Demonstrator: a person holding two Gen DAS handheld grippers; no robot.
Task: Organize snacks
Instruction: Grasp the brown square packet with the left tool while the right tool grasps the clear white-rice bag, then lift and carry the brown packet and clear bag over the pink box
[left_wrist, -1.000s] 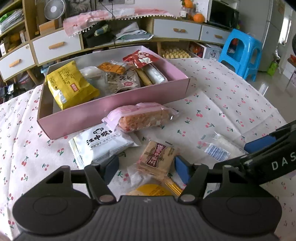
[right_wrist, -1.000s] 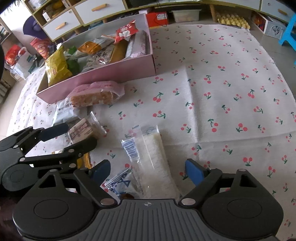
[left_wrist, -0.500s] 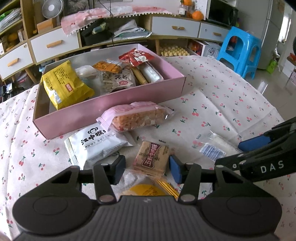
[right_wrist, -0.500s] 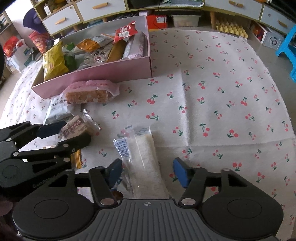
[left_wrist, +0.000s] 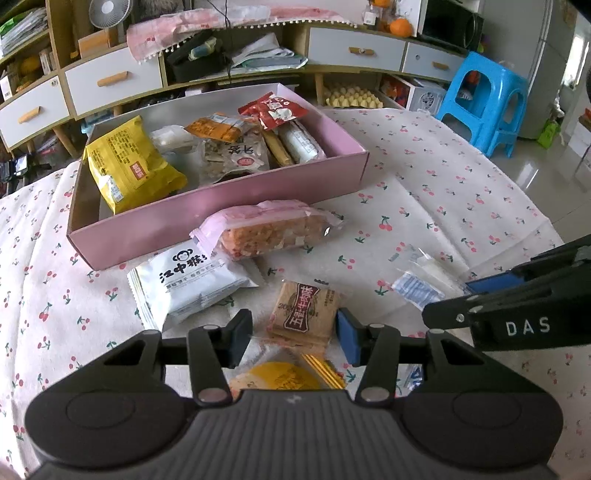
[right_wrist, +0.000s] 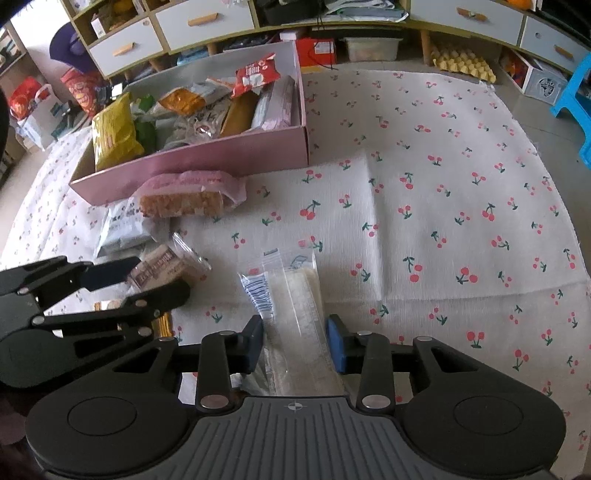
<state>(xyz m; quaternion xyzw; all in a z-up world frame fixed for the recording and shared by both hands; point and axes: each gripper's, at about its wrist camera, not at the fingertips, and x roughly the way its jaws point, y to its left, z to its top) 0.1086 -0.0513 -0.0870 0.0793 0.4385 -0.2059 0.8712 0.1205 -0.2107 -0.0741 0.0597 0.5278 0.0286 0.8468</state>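
Observation:
A pink box (left_wrist: 221, 199) holding several snacks stands on the cherry-print cloth. In front of it lie a pink-wrapped crisp bar (left_wrist: 273, 229), a white packet (left_wrist: 192, 280) and a yellow packet (left_wrist: 280, 376). My left gripper (left_wrist: 293, 339) is closing; a brown biscuit packet (left_wrist: 303, 314) sits between its pads and they touch its edges. My right gripper (right_wrist: 295, 341) is closing too, and its pads press the sides of a clear packet of white crackers (right_wrist: 295, 306). The two grippers are side by side, the left gripper (right_wrist: 133, 286) low on the left in the right wrist view.
Cherry-print cloth (right_wrist: 443, 184) stretches bare to the right of the box. Beyond the cloth stand low cabinets with white drawers (left_wrist: 110, 79), an egg tray (left_wrist: 351, 98) on the floor and a blue stool (left_wrist: 484, 99) at the far right.
Both pairs of jaws have narrowed from wide apart to the sides of their packets, the right far more than the left. Neither hand has shifted, and both packets lie where they were.

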